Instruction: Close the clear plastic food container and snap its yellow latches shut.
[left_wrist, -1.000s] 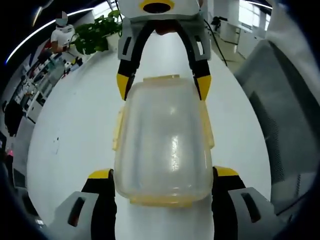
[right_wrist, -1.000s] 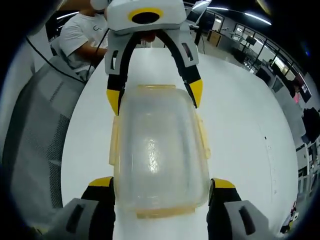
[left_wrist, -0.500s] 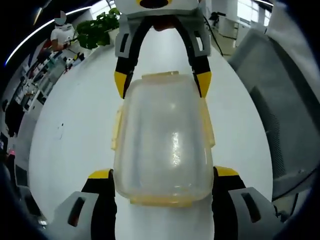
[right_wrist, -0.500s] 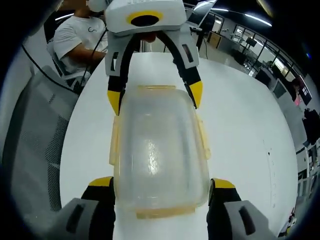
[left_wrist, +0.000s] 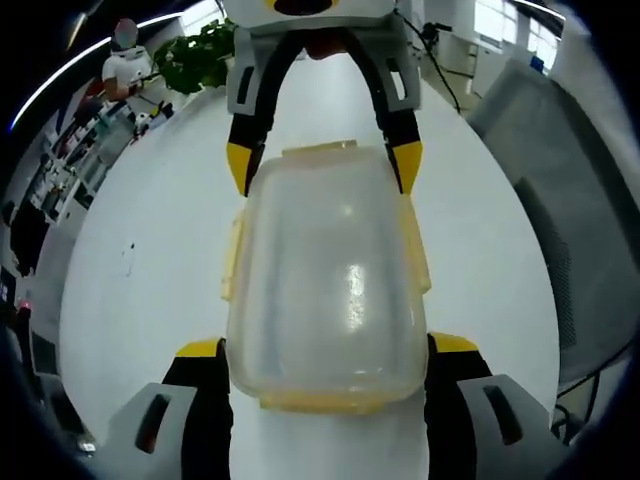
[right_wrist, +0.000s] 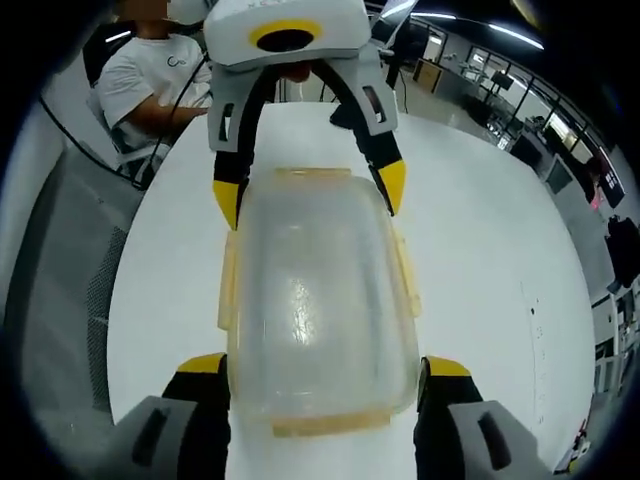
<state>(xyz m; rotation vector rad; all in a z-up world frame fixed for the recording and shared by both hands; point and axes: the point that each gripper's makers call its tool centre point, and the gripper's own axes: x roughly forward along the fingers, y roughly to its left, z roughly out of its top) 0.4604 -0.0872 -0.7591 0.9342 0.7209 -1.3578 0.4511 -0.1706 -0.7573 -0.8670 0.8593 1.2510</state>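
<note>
The clear plastic food container (left_wrist: 325, 270) has its lid on, with yellow latches (left_wrist: 233, 260) along its sides and ends. My left gripper (left_wrist: 326, 346) clamps its near end, one yellow-tipped jaw against each side. From the far end, my right gripper (left_wrist: 325, 165) grips it the same way. In the right gripper view the container (right_wrist: 315, 290) sits between my right gripper (right_wrist: 325, 365) at the bottom and my left gripper (right_wrist: 308, 190) at the top. I cannot tell whether the side latches (right_wrist: 406, 280) are snapped down.
A white table (left_wrist: 150, 260) lies under the container. A grey mesh chair (left_wrist: 590, 250) stands at one side, also seen as the chair (right_wrist: 60, 300). A person in a white shirt (right_wrist: 150, 80) sits past the table's end. A green plant (left_wrist: 195, 60) stands far off.
Container and both grippers keep the same pose relative to each other. The background has slid in both views, so the cameras moved together with the held container.
</note>
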